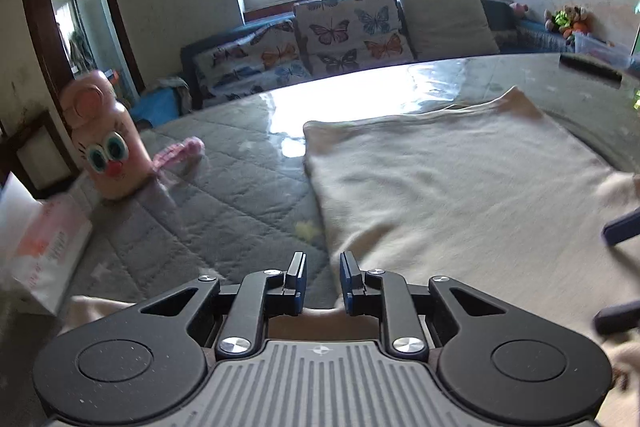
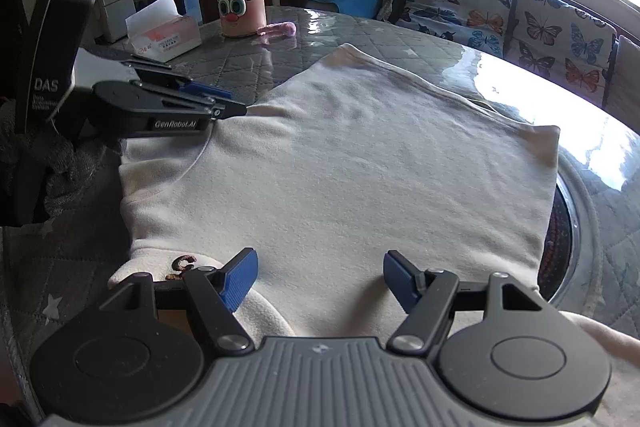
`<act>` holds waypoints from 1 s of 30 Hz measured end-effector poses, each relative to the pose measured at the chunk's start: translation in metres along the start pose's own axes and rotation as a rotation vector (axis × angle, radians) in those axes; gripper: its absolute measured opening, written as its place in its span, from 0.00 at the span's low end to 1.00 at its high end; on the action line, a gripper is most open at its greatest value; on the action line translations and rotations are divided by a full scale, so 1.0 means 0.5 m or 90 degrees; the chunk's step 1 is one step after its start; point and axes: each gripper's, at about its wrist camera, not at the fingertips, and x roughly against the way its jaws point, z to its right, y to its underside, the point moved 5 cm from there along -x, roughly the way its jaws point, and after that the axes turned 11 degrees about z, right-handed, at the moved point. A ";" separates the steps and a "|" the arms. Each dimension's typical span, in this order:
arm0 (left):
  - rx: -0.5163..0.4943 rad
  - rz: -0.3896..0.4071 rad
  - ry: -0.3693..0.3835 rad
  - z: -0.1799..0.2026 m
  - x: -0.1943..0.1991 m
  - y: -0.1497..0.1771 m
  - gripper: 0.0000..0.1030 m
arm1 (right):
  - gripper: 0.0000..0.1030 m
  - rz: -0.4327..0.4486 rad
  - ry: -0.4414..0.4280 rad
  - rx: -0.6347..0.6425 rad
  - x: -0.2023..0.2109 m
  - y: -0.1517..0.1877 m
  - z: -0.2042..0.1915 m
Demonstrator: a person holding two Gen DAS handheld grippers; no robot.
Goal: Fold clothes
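Note:
A cream sweatshirt [image 1: 460,187] [image 2: 360,155] lies folded flat on the grey quilted table [image 1: 200,195] [image 2: 60,267]; a brown embroidered letter [image 2: 182,265] shows at its near left corner. My left gripper [image 1: 322,267] [image 2: 238,102] hovers at the garment's left edge, its jaws a narrow gap apart with nothing between them. My right gripper [image 2: 320,263] stands wide open over the near edge of the garment, gripping nothing. Its blue fingers [image 1: 622,227] show at the right rim of the left wrist view.
A pink bottle with a cartoon face [image 1: 108,151] [image 2: 240,3], a tissue box [image 1: 40,247] [image 2: 164,35] and a small pink item [image 1: 180,153] [image 2: 278,29] stand at the far left. A round turntable rim [image 2: 568,211] lies right of the garment. A sofa with butterfly cushions [image 1: 344,31] [image 2: 560,31] is behind.

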 end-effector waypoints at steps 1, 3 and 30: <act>0.002 -0.001 -0.003 -0.004 0.002 0.000 0.20 | 0.69 0.000 -0.001 -0.001 0.000 0.000 0.001; 0.015 0.002 -0.002 -0.009 0.009 -0.005 0.20 | 0.69 0.001 -0.001 0.000 -0.001 0.000 0.000; -0.077 0.055 0.117 0.146 0.134 0.000 0.47 | 0.69 0.008 -0.005 0.028 0.058 0.024 -0.033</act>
